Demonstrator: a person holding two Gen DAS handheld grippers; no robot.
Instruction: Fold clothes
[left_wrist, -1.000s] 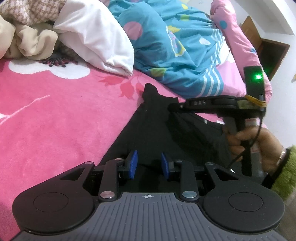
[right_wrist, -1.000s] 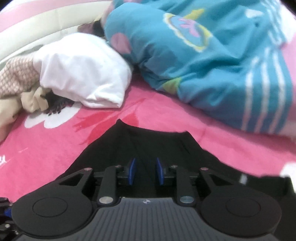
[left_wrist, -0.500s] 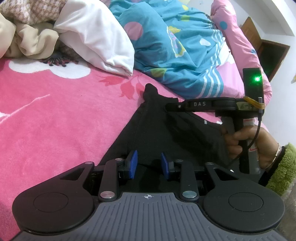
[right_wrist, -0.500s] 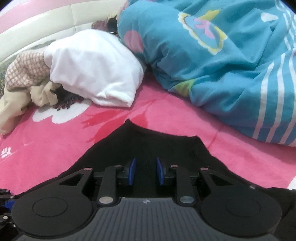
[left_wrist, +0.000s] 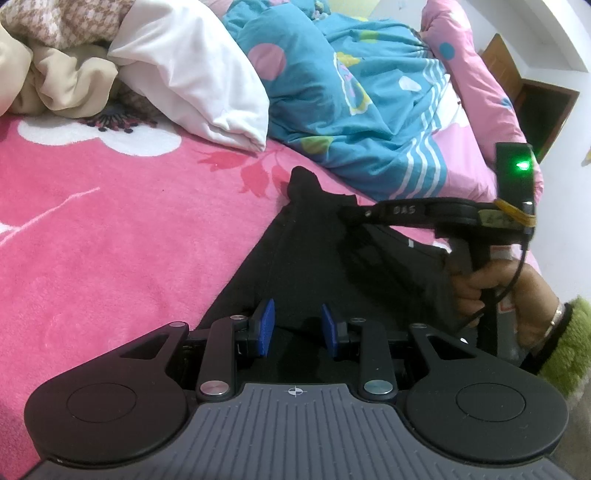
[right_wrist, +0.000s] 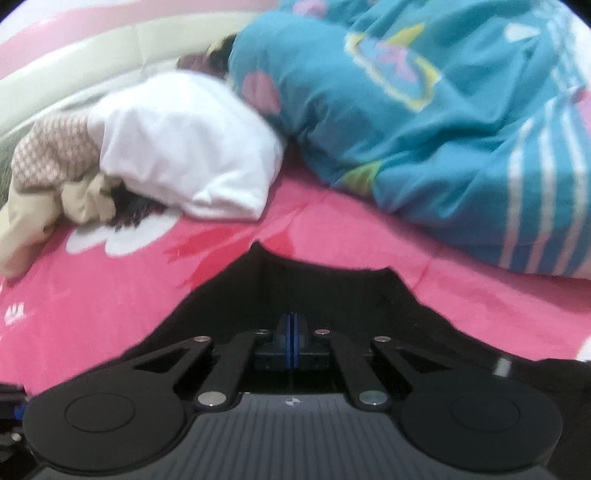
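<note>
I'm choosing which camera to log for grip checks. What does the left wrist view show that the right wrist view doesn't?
Only the left wrist view shows the person's hand holding the right gripper's handle, its green light, and the left gripper open. Only the right wrist view shows the right gripper with its pads together over the black garment; whether cloth is pinched is unclear. Both show the garment, white pillow and blue quilt.

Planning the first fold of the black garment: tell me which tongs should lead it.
Right, probably. The right tongs are shut, apparently pinching the black garment low at its near edge. The left tongs are open over the garment, gripping nothing.
</note>
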